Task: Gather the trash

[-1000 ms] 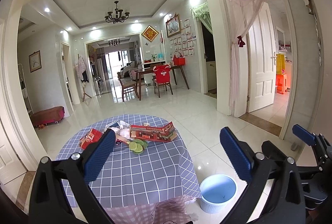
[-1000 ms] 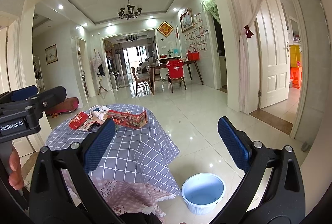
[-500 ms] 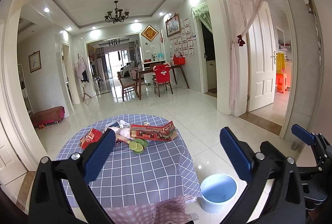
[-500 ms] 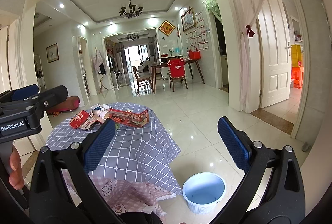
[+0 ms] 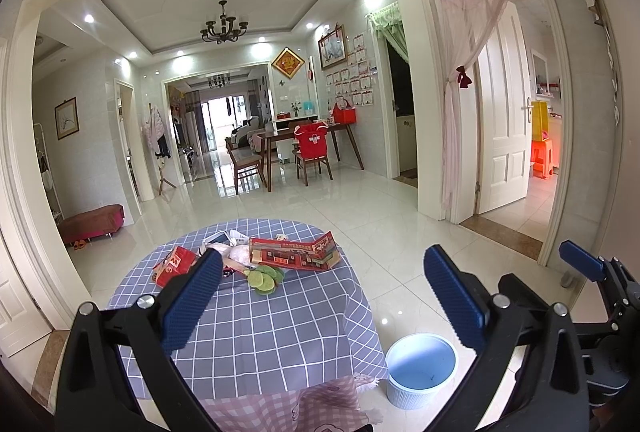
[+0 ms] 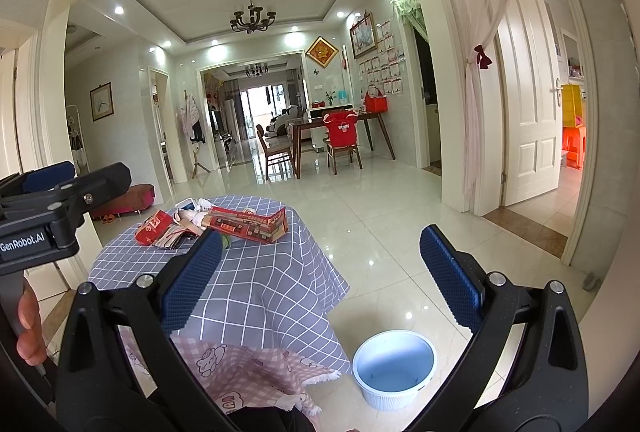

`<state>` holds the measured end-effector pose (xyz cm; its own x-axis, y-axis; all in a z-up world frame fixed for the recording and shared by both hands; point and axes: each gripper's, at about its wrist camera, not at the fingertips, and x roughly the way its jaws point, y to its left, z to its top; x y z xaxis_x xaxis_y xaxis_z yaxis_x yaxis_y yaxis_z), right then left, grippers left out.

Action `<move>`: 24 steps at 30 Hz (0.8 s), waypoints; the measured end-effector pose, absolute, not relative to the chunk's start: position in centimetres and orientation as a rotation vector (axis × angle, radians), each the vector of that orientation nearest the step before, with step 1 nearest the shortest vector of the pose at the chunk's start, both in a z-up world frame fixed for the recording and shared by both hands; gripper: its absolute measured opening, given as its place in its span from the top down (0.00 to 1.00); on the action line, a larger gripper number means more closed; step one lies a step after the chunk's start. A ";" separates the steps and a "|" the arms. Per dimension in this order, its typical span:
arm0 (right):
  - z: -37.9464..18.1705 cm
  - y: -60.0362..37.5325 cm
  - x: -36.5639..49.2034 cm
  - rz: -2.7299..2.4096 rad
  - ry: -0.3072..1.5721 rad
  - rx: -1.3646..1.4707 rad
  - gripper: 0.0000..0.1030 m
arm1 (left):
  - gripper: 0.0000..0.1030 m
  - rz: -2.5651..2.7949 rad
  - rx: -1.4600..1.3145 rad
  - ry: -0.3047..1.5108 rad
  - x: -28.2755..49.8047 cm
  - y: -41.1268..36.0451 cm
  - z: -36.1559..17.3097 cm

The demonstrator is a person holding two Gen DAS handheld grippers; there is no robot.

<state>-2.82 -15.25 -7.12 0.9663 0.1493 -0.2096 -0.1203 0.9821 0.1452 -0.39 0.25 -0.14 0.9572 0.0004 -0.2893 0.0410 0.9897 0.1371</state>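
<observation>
A round table with a blue-grey checked cloth (image 5: pixel 256 332) carries the trash. There is a long red box (image 5: pixel 294 254), a small red carton (image 5: pixel 174 266), green slices (image 5: pixel 264 278) and crumpled white wrappers (image 5: pixel 226 240). My left gripper (image 5: pixel 323 255) hangs open before the table's near edge, holding nothing. My right gripper (image 6: pixel 322 234) is also open and empty, to the right of the table (image 6: pixel 248 292). Its view shows the red box (image 6: pixel 248 224) and the carton (image 6: pixel 154 226). A light blue bin (image 5: pixel 420 368) (image 6: pixel 394 368) stands on the floor by the table's right side.
A pink checked cloth (image 6: pixel 240 364) hangs under the blue one. A hand (image 6: pixel 28 328) holds the left gripper's body at the left edge. Glossy tiled floor (image 5: pixel 360 216) stretches toward a dining table with chairs (image 5: pixel 304 148). A white door (image 5: pixel 504 128) stands open on the right.
Both grippers stay open and nearly still. The right wrist view has drifted very slightly, and nothing on the table has moved.
</observation>
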 end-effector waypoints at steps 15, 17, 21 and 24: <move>-7.5 -14.6 -2.4 0.149 0.235 0.136 0.06 | 0.04 -0.019 0.142 0.298 -0.5 0.4 -0.4; -7.5 -14.6 -2.4 0.149 0.236 0.137 0.06 | 0.04 -0.020 0.143 0.298 -0.5 0.4 -0.4; -7.3 -14.7 -2.5 0.149 0.237 0.136 0.06 | 0.04 -0.020 0.143 0.298 -0.5 0.4 -0.4; -7.3 -14.7 -2.5 0.149 0.236 0.137 0.06 | 0.04 -0.020 0.144 0.298 -0.5 0.5 -0.5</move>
<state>-2.46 -14.68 -7.29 0.9612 0.1629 -0.2225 -0.1308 0.9797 0.1521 -0.52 0.49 -0.47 0.9559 0.0014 -0.2938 0.0411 0.9895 0.1385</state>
